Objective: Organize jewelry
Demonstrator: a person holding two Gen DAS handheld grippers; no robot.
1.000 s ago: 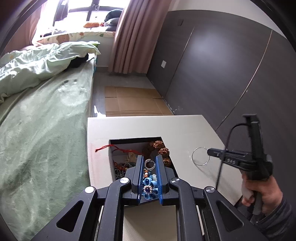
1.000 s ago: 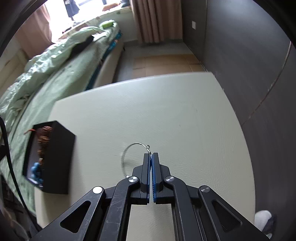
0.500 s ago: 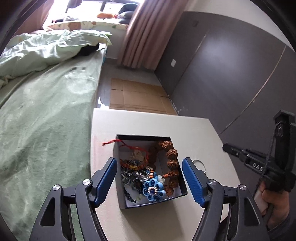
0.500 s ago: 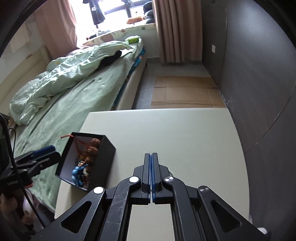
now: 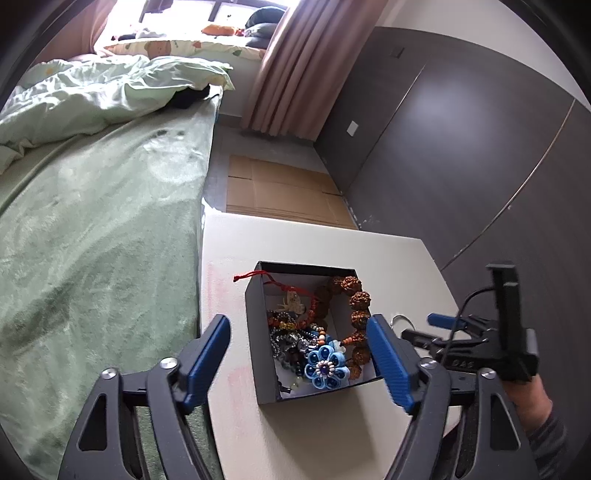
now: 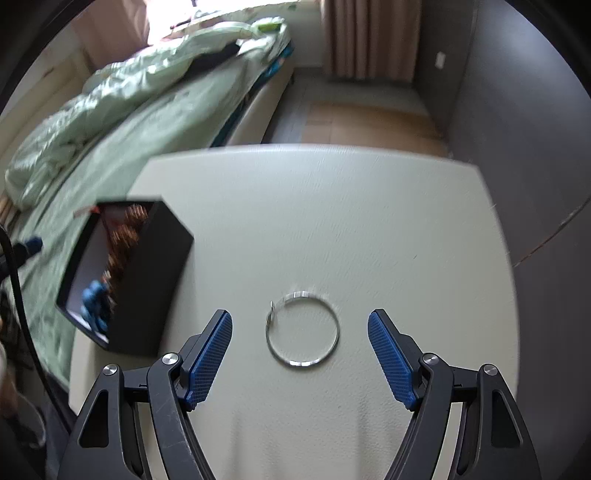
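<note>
Cream table (image 6: 369, 221): one black box (image 5: 266, 369), one silver hoop (image 6: 302, 328).

window (image 5: 177, 14) glare; right-wrist view motion-blurred; fisheye edges dark and bent

Left tongs (image 5: 298, 360) spread wide, blue pads either side of the black jewelry box (image 5: 258, 332) on the white table (image 5: 314, 435), nothing gripped. Box holds a blue beaded flower (image 5: 327, 367), brown seed-bead bracelet (image 5: 358, 314), red cord (image 5: 280, 282) trailing over the rim, tangled chains. Right tongs (image 5: 436, 325) just beside the box's right; a thin silver hoop (image 5: 399, 319) partly hidden there. Green bed (image 5: 92, 240) at left.
</note>
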